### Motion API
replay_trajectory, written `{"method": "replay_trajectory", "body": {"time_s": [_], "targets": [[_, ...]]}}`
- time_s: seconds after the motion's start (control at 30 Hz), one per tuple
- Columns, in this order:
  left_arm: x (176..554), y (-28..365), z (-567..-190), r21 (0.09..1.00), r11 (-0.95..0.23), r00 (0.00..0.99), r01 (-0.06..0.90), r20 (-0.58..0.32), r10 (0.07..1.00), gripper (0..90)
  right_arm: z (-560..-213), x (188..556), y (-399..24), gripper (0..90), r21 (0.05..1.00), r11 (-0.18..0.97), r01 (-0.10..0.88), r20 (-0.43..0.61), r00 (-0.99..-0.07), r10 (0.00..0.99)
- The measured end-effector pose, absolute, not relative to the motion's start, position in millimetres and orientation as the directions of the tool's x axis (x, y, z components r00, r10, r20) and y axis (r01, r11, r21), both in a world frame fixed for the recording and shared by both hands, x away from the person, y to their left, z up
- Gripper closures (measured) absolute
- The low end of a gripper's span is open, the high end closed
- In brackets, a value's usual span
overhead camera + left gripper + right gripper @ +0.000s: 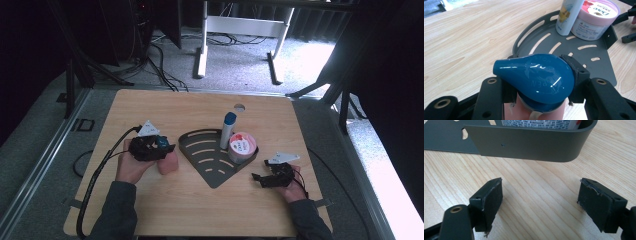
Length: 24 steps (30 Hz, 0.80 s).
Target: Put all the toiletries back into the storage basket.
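Blue cap [534,80] of pink bottle [168,162] sits clamped in left gripper [150,148], beside rack [200,150]. Right gripper [272,177] waits open, empty. Lift straight, clear the rim, set upright by tube [227,129] and jar [242,146].

surface: wooden table [150,210] | on it: dark tray [212,167] | pink bottle [169,164], seemingly resting

Black grippers [150,148]; grey sleeves [116,210]; trailing cables [97,172]
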<state>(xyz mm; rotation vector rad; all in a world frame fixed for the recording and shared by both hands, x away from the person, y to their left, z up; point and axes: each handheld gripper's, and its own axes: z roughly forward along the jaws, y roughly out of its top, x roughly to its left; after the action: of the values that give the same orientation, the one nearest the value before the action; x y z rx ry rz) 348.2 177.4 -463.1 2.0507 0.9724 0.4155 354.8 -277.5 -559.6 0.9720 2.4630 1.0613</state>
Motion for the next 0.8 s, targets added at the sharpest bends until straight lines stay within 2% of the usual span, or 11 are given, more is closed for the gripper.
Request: {"method": "replay_trajectory", "body": {"time_s": [0.4,0.8], "targets": [[348,176,-462,0.777,-0.380,0.642,0.502,-0.041,0.765,52.9,-560,355,-278,19.5,0.726,0.502,0.470,0.002,-0.731,0.682],[348,161,-454,0.754,-0.444,0.652,0.484,0.028,0.758,53.3,-560,355,-278,19.6,0.726,0.501,0.471,0.005,-0.732,0.682]]}}
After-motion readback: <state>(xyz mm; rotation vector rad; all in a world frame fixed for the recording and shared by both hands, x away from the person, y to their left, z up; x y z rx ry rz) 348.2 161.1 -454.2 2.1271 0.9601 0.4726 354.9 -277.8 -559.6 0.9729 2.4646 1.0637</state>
